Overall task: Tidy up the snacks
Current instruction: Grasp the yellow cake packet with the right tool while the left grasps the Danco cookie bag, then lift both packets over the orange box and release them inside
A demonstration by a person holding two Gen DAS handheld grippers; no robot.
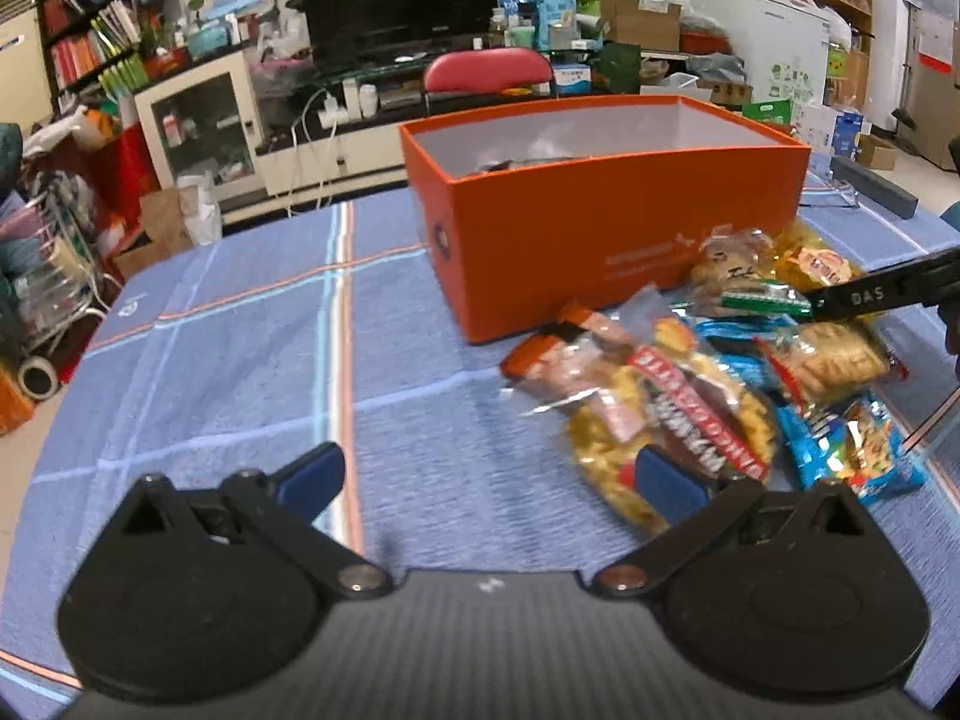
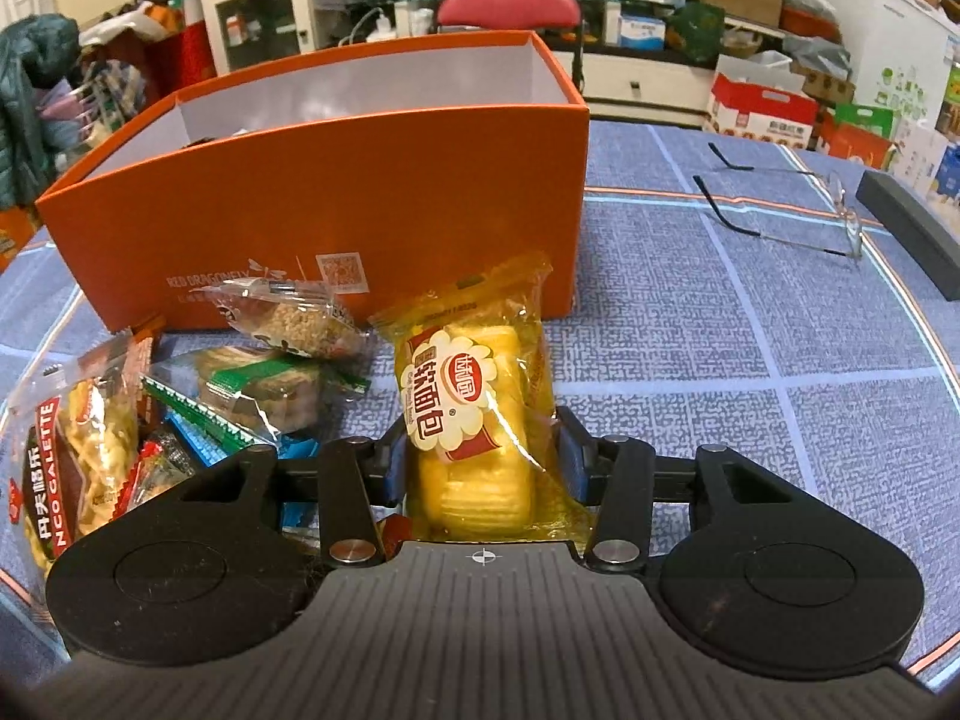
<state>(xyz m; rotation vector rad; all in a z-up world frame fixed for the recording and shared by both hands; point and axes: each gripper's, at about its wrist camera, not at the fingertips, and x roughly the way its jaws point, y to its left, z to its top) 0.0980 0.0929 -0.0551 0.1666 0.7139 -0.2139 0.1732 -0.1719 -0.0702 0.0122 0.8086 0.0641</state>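
An open orange box [image 1: 600, 240] [image 2: 336, 192] stands on the blue checked tablecloth. A pile of snack packets [image 1: 708, 384] [image 2: 180, 396] lies in front of it. My right gripper [image 2: 486, 450] is shut on a yellow bread packet [image 2: 474, 396], whose sides its blue pads press in the right wrist view. In the left wrist view the right gripper's black finger [image 1: 870, 294] reaches into the pile from the right. My left gripper [image 1: 492, 474] is open over bare cloth, its right pad just short of a yellow-and-red crisp packet [image 1: 672, 420].
A pair of glasses [image 2: 798, 210] and a dark flat case [image 2: 912, 228] [image 1: 876, 186] lie on the cloth right of the box. A red chair back [image 1: 486, 69] stands behind the table. Shelves, a cabinet and cartons crowd the room beyond.
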